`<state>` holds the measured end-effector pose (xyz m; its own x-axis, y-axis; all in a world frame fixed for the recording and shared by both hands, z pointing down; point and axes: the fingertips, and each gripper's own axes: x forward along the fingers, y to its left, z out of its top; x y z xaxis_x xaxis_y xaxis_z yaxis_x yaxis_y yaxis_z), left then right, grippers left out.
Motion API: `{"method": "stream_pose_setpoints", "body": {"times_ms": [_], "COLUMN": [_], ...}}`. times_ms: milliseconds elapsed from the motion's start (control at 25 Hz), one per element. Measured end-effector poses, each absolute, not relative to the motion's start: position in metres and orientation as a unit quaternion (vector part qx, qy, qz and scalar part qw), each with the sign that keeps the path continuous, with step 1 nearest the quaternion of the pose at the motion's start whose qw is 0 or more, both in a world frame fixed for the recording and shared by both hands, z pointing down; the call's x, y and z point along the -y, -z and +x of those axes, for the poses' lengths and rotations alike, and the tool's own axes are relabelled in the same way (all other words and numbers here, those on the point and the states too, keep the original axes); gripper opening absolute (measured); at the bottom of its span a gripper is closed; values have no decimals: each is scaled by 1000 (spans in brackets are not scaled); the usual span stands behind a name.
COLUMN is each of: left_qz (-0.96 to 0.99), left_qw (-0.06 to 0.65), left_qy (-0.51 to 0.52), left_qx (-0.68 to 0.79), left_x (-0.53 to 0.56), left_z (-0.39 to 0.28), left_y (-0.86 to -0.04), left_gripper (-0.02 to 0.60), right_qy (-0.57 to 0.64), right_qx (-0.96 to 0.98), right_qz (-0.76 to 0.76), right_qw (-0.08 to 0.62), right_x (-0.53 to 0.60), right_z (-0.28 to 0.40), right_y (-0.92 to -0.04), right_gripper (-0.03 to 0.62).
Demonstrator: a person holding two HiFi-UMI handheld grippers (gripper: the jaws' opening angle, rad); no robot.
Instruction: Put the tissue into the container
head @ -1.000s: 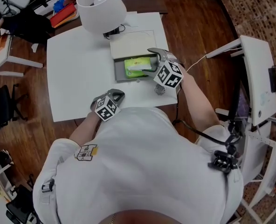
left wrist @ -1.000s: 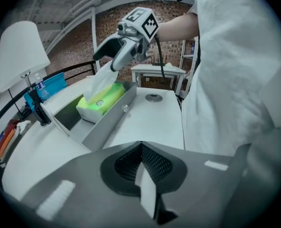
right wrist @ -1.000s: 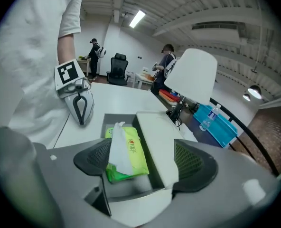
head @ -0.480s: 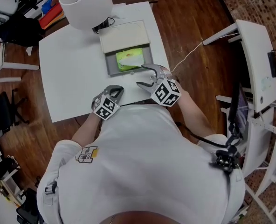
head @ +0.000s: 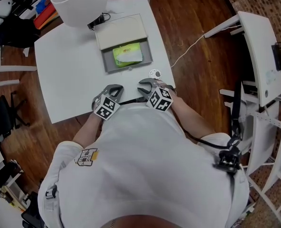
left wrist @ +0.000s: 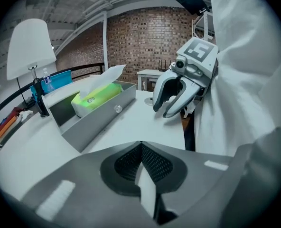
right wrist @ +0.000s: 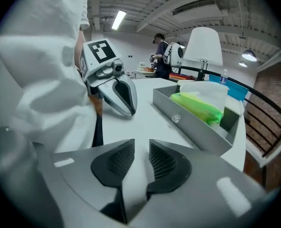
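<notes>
One white table [head: 69,80] holds one grey container [head: 129,66]. In the container lies one green tissue pack [head: 126,55], with one cream panel [head: 121,30] at its far end. Beyond the container stands one white lamp [head: 79,3]. Just in front of it lies one small round disc [head: 154,73].

right gripper [head: 139,90] drawn back from container [head: 129,67] to table [head: 64,89] near edge, fingers [right wrist: 164,163] closing, nothing between them

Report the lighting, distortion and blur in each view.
Head view: wide-angle bend, dim floor, with the white table brightest. Left gripper view: strong fisheye and black corners, with the left tool close and soft and the tissue pack fairly clear. Right gripper view: the same fisheye, with the ceiling strip light glaring and the white clothing washed out and blurred.
</notes>
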<state>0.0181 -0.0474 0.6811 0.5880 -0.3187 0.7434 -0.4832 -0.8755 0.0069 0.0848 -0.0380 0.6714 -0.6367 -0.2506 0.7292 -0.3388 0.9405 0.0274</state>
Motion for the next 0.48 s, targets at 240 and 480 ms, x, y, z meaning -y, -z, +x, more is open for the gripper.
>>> {"method": "stream_pose_setpoints", "body": {"times_ms": [240, 480], "left_qz": [885, 883], "left_qw": [99, 102], "left_qy": [-397, -400], "left_qx": [222, 223], "left_x": [43, 36], "left_z": [17, 13], "left_y": [-678, -678], "left_gripper": [0, 0], "right_qy": [-54, -39], "right_qx": [889, 883], "right_qz": [178, 172], "right_qw": [419, 435], "right_x": [42, 42], "right_z": [88, 90], "right_y": [-683, -688], "right_gripper": [0, 0]}}
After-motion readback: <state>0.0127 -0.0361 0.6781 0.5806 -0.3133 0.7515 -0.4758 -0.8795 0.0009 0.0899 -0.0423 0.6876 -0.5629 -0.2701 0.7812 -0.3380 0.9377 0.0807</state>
